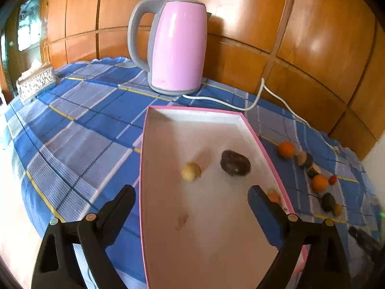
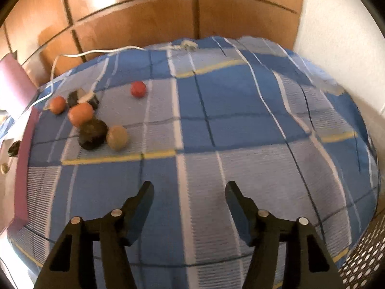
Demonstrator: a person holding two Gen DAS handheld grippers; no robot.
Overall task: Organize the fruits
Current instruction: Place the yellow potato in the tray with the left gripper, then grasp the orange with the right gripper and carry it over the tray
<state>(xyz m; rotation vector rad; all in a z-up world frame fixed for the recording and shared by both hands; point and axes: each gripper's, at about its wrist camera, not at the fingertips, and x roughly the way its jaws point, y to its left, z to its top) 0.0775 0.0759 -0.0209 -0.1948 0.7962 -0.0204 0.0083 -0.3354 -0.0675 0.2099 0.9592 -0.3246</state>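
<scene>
Here, left gripper [image 1: 192, 195] tilted down, agape

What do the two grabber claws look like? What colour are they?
Both are black plastic. The left gripper and right gripper each have two pointed fingers with blue pads inside and small round metal pins at the joints. No hand, sleeve or cable shows.

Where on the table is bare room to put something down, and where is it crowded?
Bare cloth lies between the tissue box, the kettle and the pink-rimmed box, and right of the red fruit. The fruit cluster beside the box's right rim is crowded.
</scene>
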